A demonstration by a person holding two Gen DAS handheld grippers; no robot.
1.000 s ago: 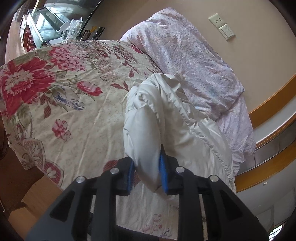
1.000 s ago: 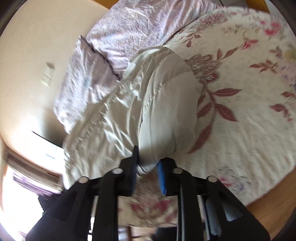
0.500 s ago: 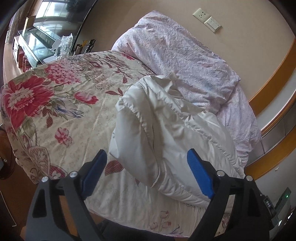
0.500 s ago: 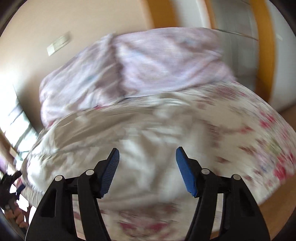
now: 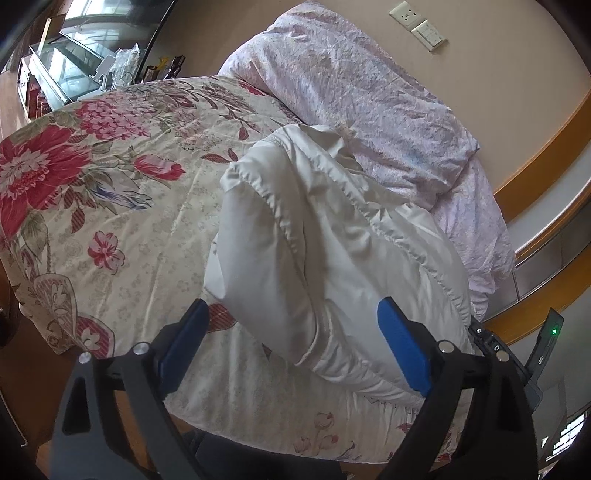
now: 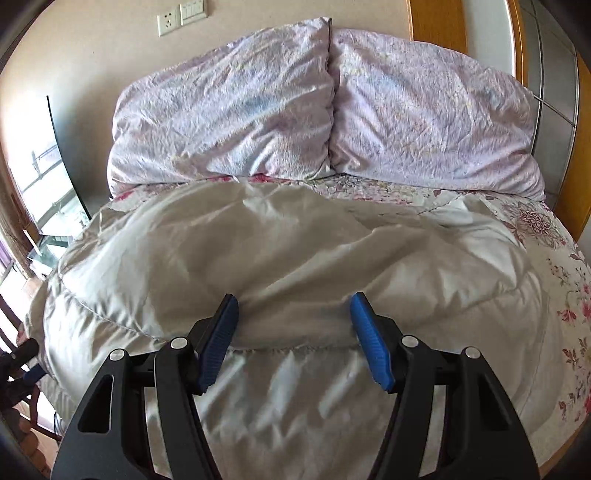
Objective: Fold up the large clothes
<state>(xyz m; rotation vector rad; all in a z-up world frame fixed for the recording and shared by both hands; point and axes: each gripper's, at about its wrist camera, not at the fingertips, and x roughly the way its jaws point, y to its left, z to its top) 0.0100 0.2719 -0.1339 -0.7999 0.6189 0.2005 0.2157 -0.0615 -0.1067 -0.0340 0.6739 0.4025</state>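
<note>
Now, starting on my left: my left gripper (image 5: 290,338) is spreading its jaws wider at this instant, the blue pads standing clear either side of the near end of the white padded coat (image 5: 332,251) with nothing pinched between them. That coat lies in a puffy, doubled-over heap on the floral bedspread (image 5: 110,206), its far end reaching toward the lilac pillows (image 5: 369,96) at the wall, below the wall sockets (image 5: 417,20). Moving right, my right gripper (image 6: 293,341) hovers over the broad middle of the same coat (image 6: 295,251), jaws parted and gripping nothing, the cloth below them rather than between them. From that side the garment spreads wide across the bed, a stitched seam running just under the pads. I judge it light for its bulk but springy: the filling will push a fold back open, and the sleek shell looks slippery, so a shallow nip would likely slide off. I would take hold at the stitched, gathered edges or seams, where the layers are thin and firm, one tong at each corner of the near hem, biting deep enough to catch both layers.
</note>
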